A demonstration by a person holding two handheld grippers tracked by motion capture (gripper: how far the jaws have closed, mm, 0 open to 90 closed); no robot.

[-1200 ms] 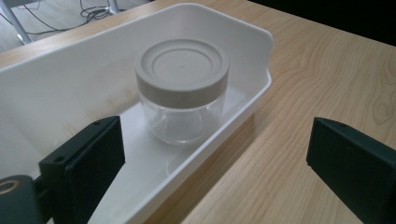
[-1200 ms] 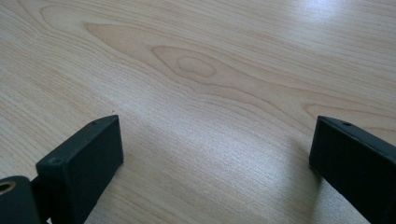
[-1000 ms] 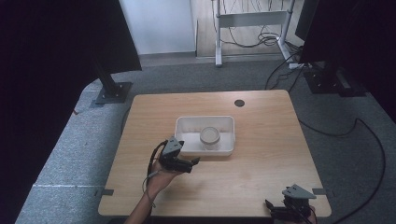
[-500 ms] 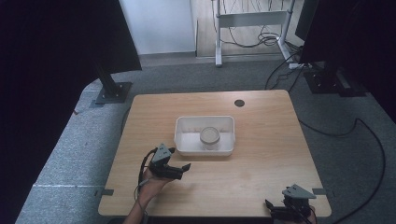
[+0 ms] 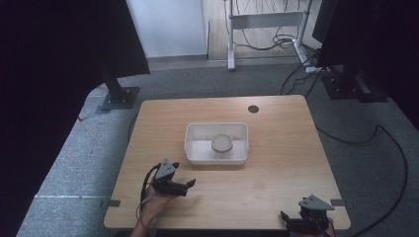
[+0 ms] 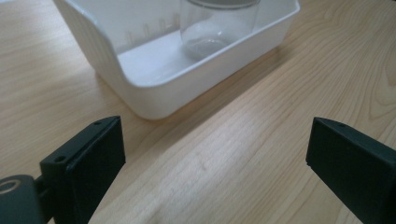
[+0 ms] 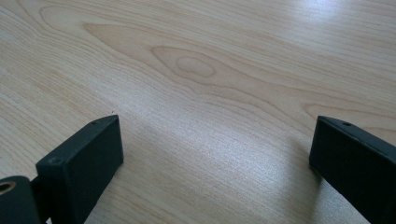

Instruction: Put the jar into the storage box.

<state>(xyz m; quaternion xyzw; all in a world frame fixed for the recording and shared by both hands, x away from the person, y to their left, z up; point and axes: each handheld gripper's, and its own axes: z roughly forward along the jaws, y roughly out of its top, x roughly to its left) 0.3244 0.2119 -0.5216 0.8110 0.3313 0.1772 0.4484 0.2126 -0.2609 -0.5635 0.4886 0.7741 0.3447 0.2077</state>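
A white plastic tub [image 5: 195,143] [image 6: 154,88] stands at the middle of the wooden table. Inside it a clear glass jar [image 5: 222,145] [image 6: 212,28] stands upright. My left gripper [image 5: 188,185] [image 6: 215,154] hovers over the table's front left, short of the tub's near left corner, jaws wide apart with nothing between them. A hand holds it from below. My right gripper [image 5: 291,223] [image 7: 217,154] rests at the table's front right edge, open over bare wood.
The wooden table [image 5: 276,173] has a dark round cable hole [image 5: 253,108] near its far edge. Black stands [image 5: 118,96] and cables [image 5: 395,163] lie on the grey carpet around the table.
My left gripper has drawn back from the tub toward the table's front left. The jar stays in the tub. The right gripper has not moved.
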